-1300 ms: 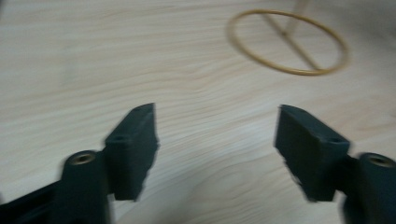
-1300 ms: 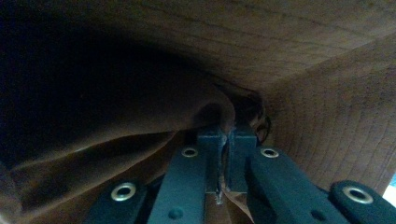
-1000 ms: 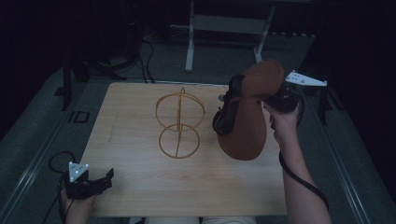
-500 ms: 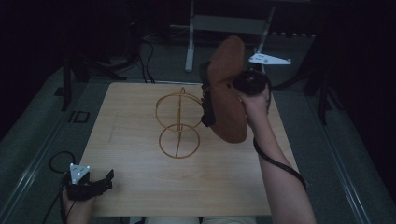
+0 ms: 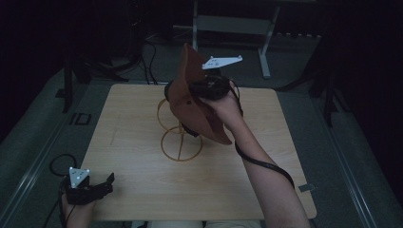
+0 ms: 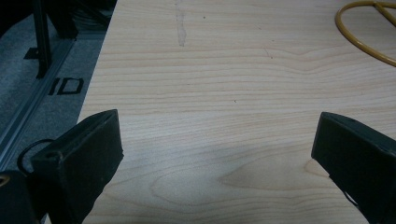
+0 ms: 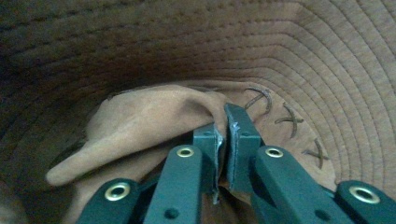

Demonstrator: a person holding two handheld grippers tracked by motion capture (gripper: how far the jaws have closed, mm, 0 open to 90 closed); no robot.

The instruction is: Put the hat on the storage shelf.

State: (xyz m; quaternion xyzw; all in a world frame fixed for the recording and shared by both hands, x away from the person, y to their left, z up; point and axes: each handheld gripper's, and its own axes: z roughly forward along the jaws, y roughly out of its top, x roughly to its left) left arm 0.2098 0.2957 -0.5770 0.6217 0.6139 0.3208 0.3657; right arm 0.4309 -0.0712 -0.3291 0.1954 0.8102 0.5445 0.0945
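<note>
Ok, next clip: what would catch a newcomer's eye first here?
The brown hat, held up in the air above the middle of the wooden table, with the right gripper pinched shut on a fold of its fabric. Right under it stands a gold wire stand made of rings. The left gripper rests at the table's near left corner, jaws wide open over bare wood.

Black claws (image 5: 105, 182) w/ brass rivets, grey dotted tri-plates, black cables.
</note>
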